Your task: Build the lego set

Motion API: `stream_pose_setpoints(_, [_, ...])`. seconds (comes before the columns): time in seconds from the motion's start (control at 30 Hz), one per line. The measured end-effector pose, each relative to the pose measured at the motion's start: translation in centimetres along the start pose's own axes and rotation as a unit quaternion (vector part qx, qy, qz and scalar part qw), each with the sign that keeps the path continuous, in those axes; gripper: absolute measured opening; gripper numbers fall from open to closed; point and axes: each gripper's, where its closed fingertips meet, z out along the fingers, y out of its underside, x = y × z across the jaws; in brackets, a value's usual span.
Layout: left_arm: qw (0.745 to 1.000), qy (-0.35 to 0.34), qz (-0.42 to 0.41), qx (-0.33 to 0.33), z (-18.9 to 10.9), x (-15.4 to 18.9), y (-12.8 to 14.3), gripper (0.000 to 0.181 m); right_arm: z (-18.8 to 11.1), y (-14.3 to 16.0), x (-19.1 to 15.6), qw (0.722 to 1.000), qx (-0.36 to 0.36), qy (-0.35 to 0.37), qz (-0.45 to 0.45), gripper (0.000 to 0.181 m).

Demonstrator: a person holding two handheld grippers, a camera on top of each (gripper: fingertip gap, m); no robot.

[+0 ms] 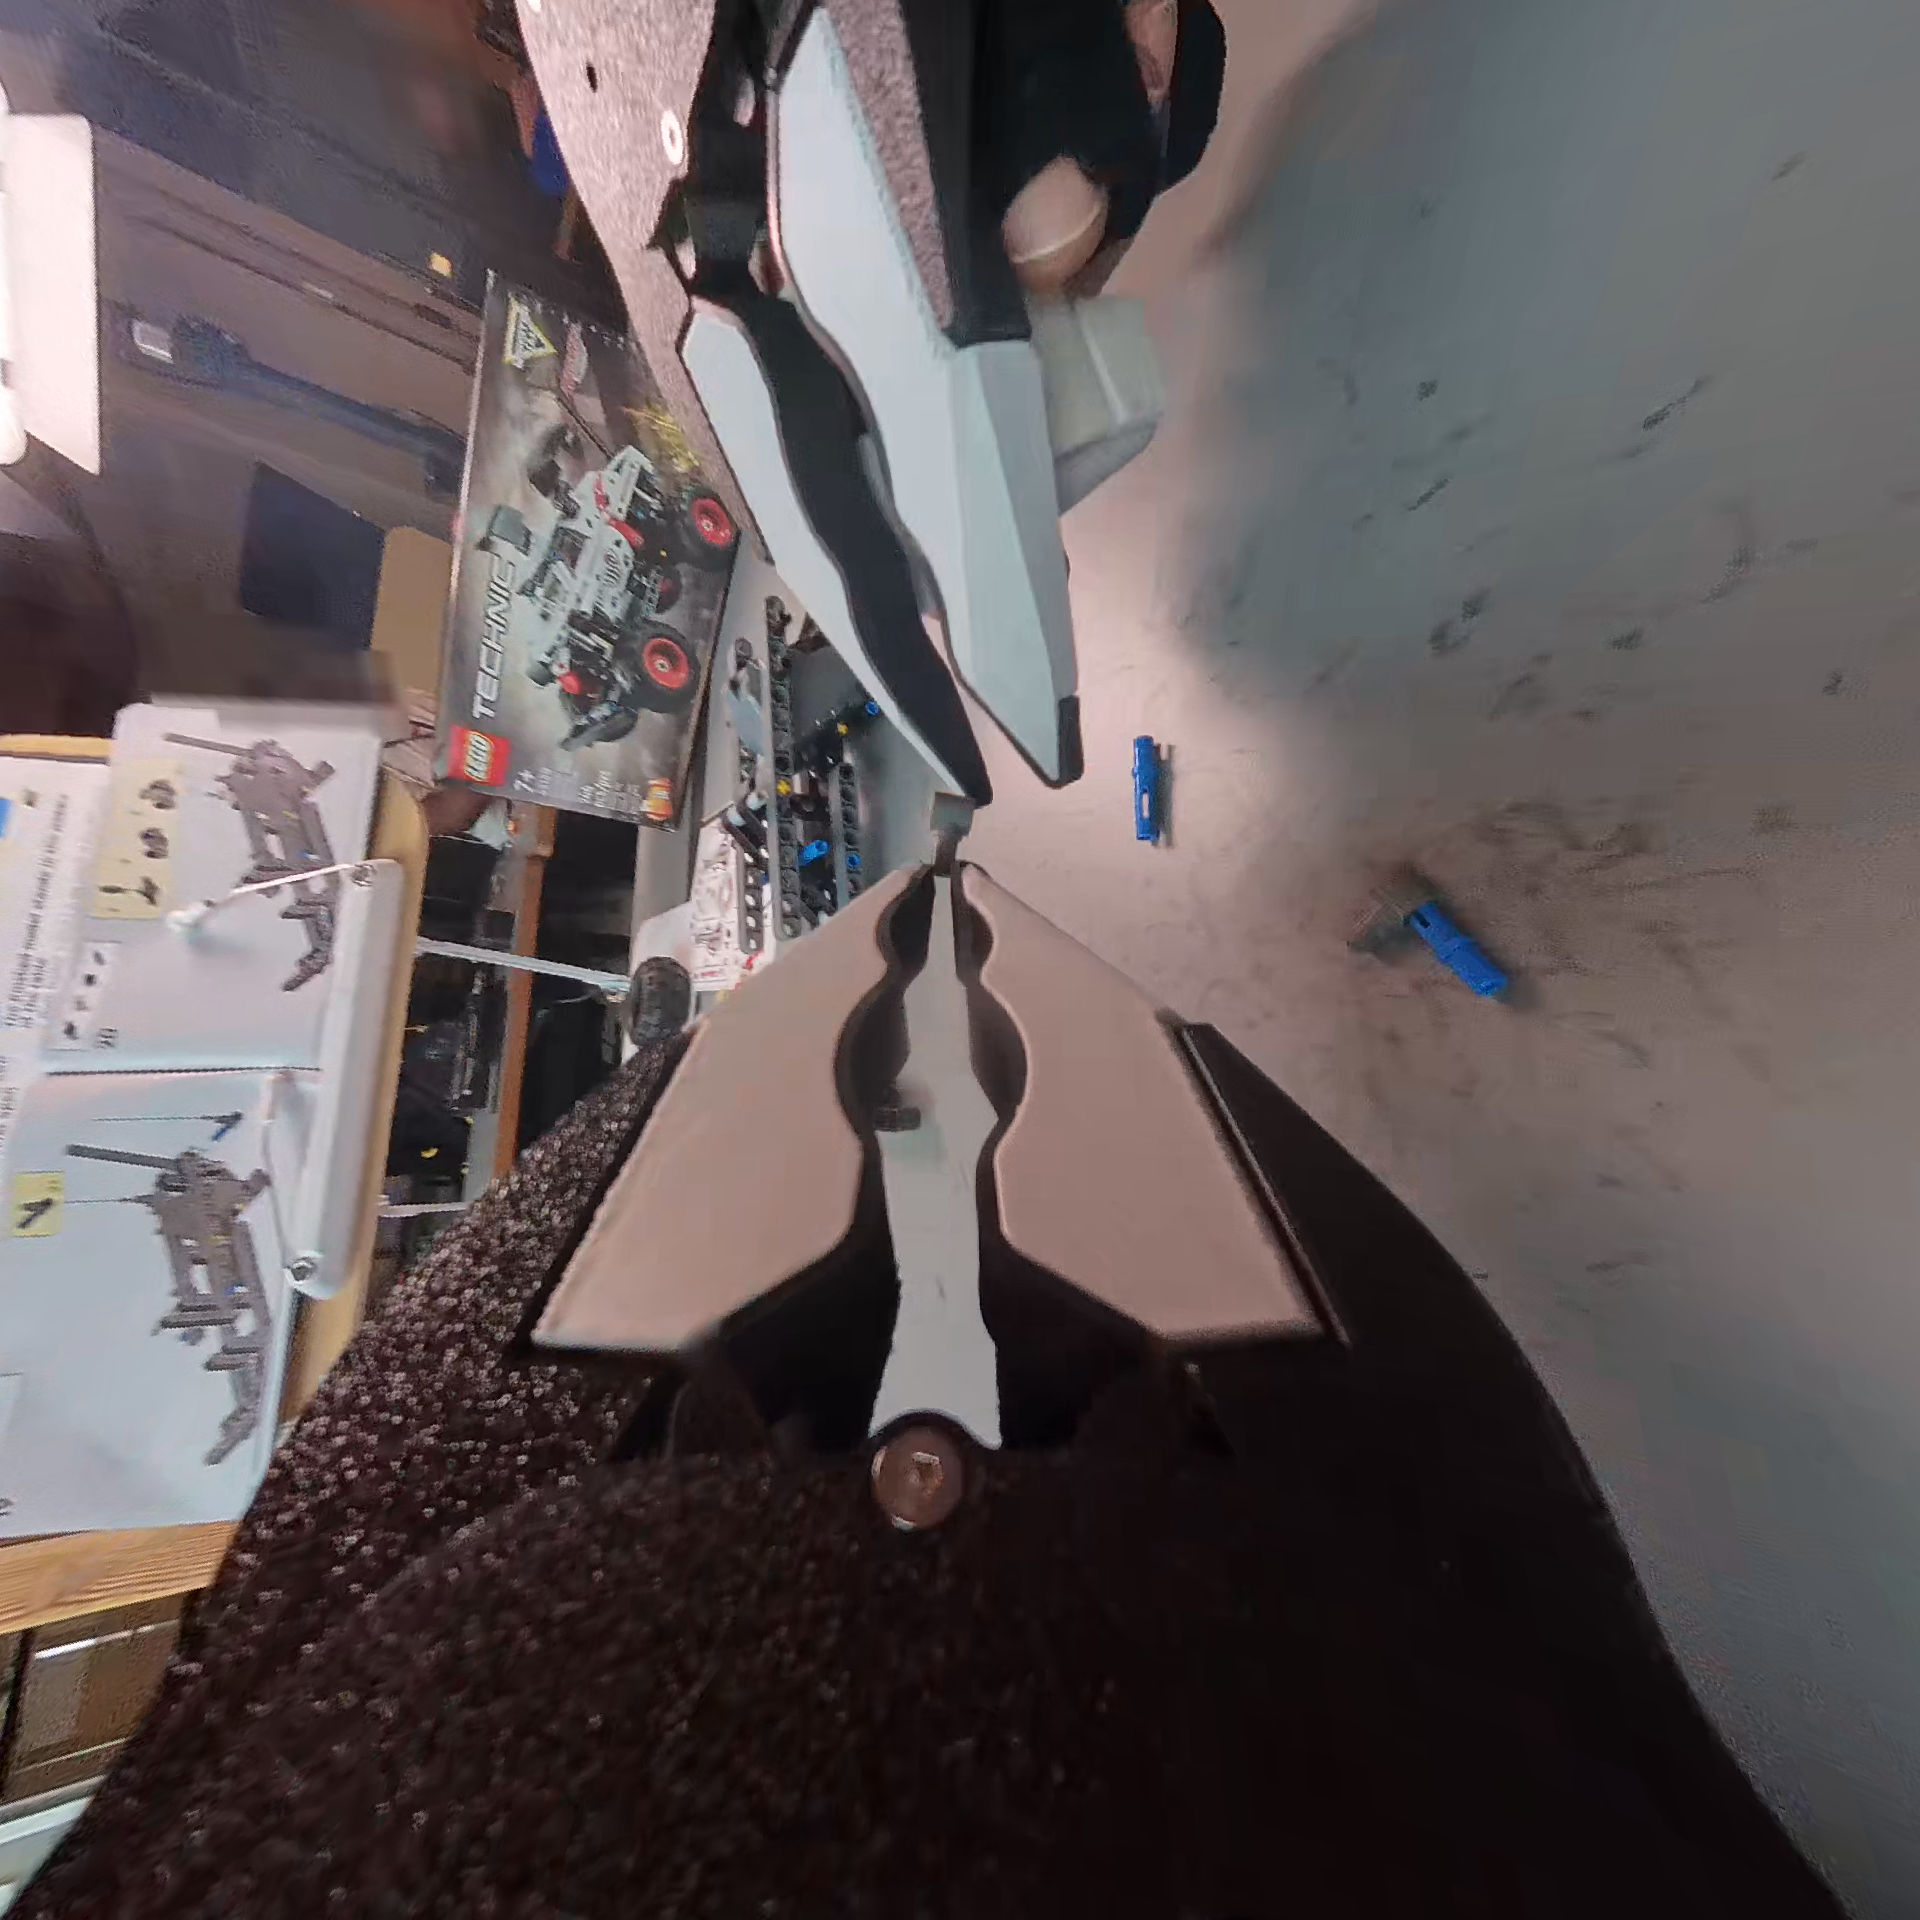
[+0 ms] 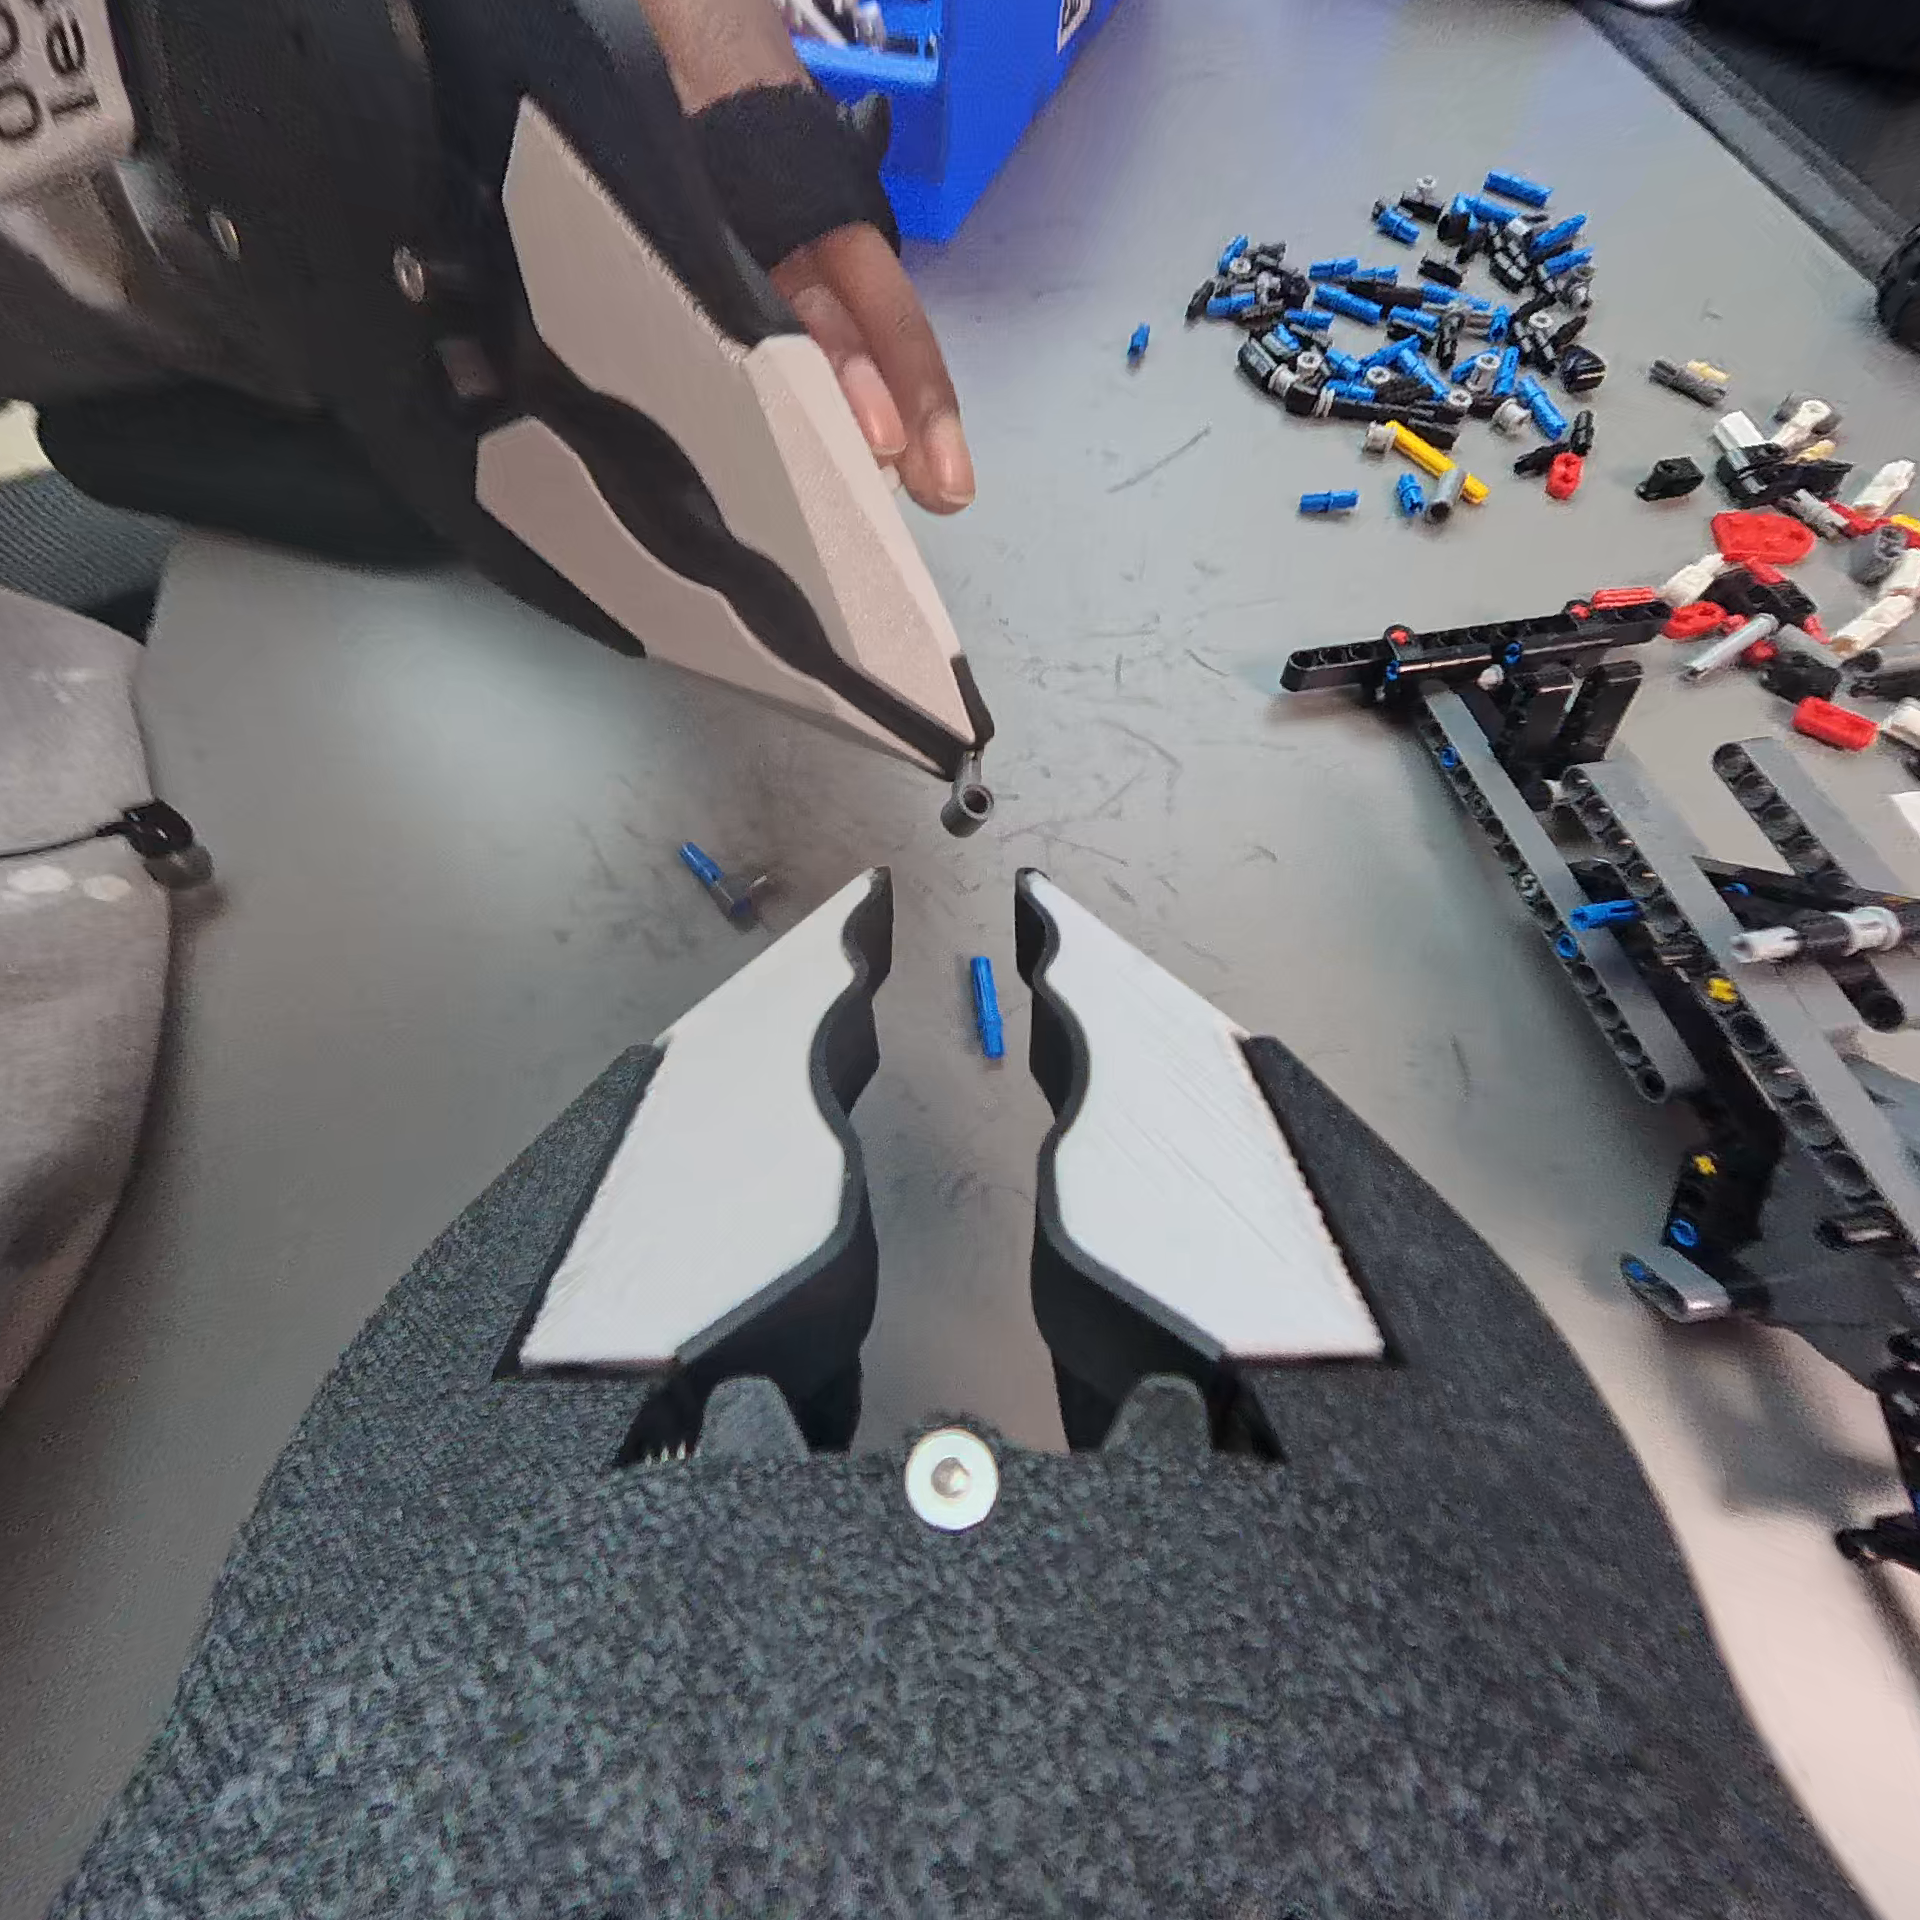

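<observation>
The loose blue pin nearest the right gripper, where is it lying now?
In the right wrist view the blue pin lies flat on the grey table, seen between the open right gripper's fingers, below the small grey connector held by the left gripper.

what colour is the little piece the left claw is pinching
Dark grey; the small connector shows best in the right wrist view, held at the left claw's tips.
</observation>
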Motion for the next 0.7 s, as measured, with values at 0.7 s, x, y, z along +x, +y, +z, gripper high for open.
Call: stream_pose_setpoints(0.7, [0.942, 0.219, -0.253, 0.037, -0.7, 3.7, -0.2, 0.007, 1.5, 0.0, -2.2, 0.991, 0.019, -0.014, -0.134, 0.007])
